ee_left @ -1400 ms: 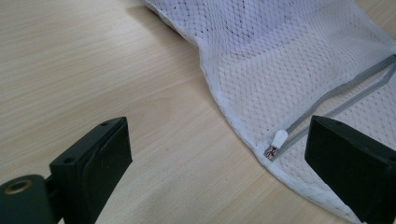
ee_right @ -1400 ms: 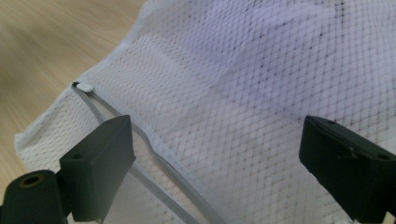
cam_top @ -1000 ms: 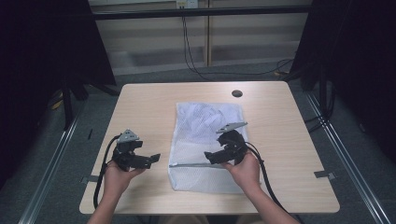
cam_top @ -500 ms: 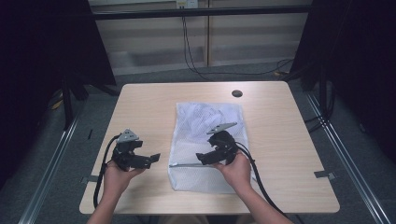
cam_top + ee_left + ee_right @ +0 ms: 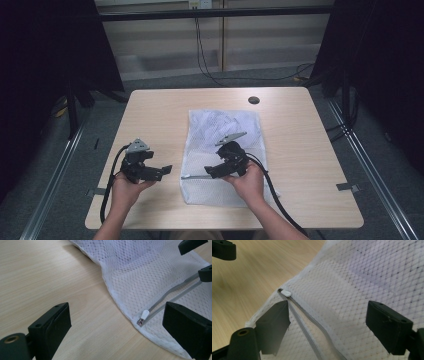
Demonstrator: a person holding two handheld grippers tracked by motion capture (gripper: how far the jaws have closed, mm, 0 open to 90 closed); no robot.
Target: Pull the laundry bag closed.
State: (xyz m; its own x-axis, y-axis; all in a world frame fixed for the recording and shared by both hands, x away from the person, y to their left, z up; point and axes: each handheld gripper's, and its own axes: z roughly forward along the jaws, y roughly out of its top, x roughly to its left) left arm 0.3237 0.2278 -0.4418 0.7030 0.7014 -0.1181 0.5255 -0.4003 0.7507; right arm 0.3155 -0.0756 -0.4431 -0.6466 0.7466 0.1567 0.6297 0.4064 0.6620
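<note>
The right tool [image 5: 212, 173], jaws apart and just closing, hovers over the mesh bag's [image 5: 220, 130] zipper pull [image 5: 286, 292]; next, pinch it. The left tool [image 5: 165, 170] waits apart.

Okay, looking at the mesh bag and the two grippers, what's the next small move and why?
Probably ease the right gripper forward toward the white zipper pull and bring its jaws, which have just been closing, around it. The zipper on the mesh bag lies parted, nothing is gripped yet, and the left gripper waits open by the bag's edge.
</note>
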